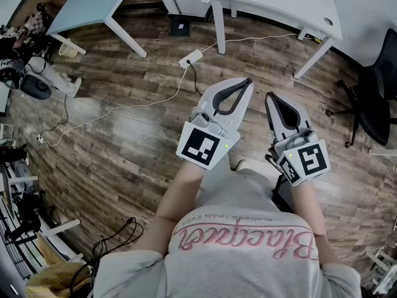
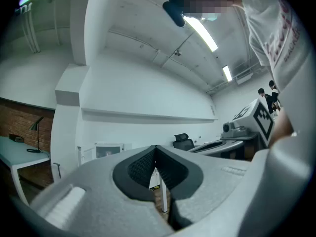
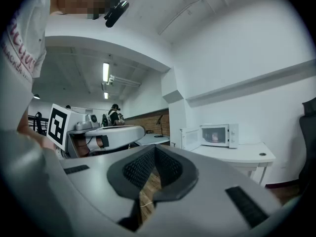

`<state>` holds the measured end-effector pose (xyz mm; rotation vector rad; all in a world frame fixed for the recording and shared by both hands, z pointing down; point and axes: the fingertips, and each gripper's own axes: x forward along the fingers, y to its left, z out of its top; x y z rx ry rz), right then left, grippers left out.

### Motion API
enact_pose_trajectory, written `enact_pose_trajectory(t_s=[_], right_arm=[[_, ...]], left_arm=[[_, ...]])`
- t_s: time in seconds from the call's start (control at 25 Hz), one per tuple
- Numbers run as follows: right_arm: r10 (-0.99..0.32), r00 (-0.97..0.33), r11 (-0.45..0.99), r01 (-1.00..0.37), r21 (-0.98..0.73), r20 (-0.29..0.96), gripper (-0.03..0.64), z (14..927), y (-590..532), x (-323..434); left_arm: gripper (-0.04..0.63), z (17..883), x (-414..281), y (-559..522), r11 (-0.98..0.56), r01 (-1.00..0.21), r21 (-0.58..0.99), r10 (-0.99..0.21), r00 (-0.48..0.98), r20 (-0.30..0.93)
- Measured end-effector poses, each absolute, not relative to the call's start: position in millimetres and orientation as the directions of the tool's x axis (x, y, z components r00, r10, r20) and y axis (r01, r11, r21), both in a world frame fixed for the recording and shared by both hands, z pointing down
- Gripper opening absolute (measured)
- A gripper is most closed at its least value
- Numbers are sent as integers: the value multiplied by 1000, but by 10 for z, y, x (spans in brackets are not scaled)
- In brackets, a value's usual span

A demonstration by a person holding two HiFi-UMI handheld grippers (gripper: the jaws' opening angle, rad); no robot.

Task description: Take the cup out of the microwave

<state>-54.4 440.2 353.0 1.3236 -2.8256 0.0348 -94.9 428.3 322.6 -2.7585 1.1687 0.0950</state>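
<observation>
Shirt (image 1: 248,241) at bottom centre of the head view has pink script, upside down and not clearly legible. The small print above it looks like "BLACKER THAN EVER". Both gripper cubes carry black-and-white square markers, no text.

Floor (image 1: 124,135) is wood plank, with a white power strip (image 1: 191,59) and its cable at upper centre. White table (image 1: 273,5) at top, pale blue table (image 1: 93,5) upper left, black office chair (image 1: 378,98) at right edge.

In the right gripper view, a white microwave (image 3: 228,135) sits right of centre on a white table, door swung open. A small pinkish thing (image 3: 216,137) is inside, likely the cup but too small to confirm. Brick wall (image 3: 148,118) is behind.

Left gripper (image 1: 247,82): jaw tips together, nothing between. Right gripper (image 1: 270,97): tips together, empty. Both are well apart from the microwave.
</observation>
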Motion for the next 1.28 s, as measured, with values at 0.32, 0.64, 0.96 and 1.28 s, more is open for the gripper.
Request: enact_pose_trajectory(t_s=[0.32,0.64,0.96,1.28], right_arm=[[-769,-639,639,-769,2,0,11,3409,4733,-117],[-769,-638,638,-770,12,-29,11,3359,4607,36],[-771,-634,632,-773,42,-57,11,3254,4200,21],[-777,-628,624,-778,67,-52,11,3180,3762,-42]], left_arm=[[5,3231,-546,4593,-673,-733,-100,-724,681,-112],[5,3170,-305,4489,-682,-718,-141,-707,696,-125],[5,3105,-258,4072,-697,-699,-160,-686,715,-133],[5,3023,-258,3637,-715,-678,-169,-662,735,-147]])
